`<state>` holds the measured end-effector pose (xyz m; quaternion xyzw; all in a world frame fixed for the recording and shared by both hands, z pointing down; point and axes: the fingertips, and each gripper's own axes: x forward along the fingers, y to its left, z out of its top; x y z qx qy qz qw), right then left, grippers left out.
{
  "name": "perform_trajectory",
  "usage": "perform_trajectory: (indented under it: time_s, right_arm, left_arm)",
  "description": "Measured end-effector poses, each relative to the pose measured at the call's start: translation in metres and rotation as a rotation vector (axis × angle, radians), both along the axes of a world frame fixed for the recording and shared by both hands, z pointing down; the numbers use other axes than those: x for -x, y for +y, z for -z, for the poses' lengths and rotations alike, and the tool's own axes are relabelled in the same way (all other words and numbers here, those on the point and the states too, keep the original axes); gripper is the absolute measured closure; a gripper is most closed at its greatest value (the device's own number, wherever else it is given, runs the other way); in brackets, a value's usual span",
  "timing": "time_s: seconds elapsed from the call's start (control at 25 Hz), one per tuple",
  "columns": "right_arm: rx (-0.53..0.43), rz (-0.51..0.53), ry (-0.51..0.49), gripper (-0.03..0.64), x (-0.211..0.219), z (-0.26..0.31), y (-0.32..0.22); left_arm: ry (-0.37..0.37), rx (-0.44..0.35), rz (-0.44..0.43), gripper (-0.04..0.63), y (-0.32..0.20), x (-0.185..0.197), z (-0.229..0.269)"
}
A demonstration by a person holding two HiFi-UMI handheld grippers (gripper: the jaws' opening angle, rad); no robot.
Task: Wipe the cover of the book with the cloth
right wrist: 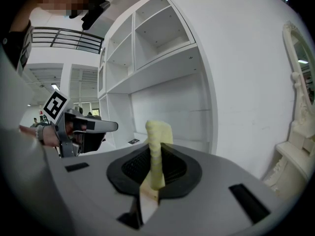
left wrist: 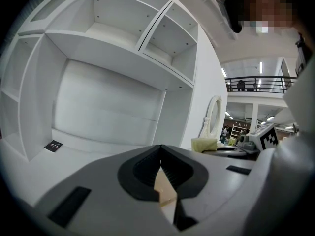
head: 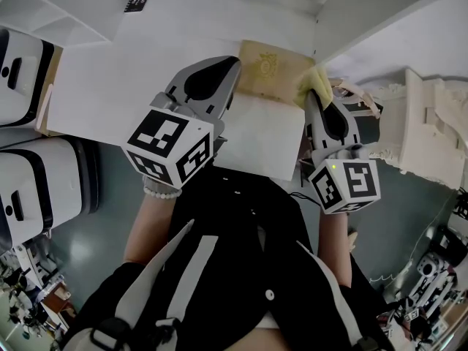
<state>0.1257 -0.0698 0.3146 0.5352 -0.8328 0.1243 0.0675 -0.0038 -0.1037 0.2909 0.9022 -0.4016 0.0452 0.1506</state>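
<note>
A book (head: 267,68) with a tan cover and a white lower part is held over the front edge of the white desk (head: 110,86). My left gripper (head: 235,68) is shut on its left edge. In the left gripper view a tan sliver of the book (left wrist: 165,188) shows between the closed jaws (left wrist: 160,163). My right gripper (head: 311,93) is shut on a yellow cloth (head: 316,82) at the book's upper right corner. The cloth (right wrist: 157,136) stands up out of the right gripper's jaws (right wrist: 155,154). Whether it touches the cover I cannot tell.
A white shelf unit (left wrist: 123,48) rises behind the desk, with a small black marker tag (head: 137,2) on the desk near it. Ornate white furniture (head: 431,115) stands to the right. White-and-black machines (head: 29,189) sit to the left. A person's torso fills the lower frame.
</note>
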Motion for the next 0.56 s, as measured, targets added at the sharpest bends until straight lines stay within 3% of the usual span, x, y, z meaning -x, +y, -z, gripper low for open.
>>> perform_trajectory:
  time_s: [0.56]
  right_arm:
    - [0.016,0.023,0.005,0.581,0.0079,-0.005,0.0011]
  left_arm:
    - [-0.02,0.006,-0.029,0.594,0.0058,-0.0026,-0.0038]
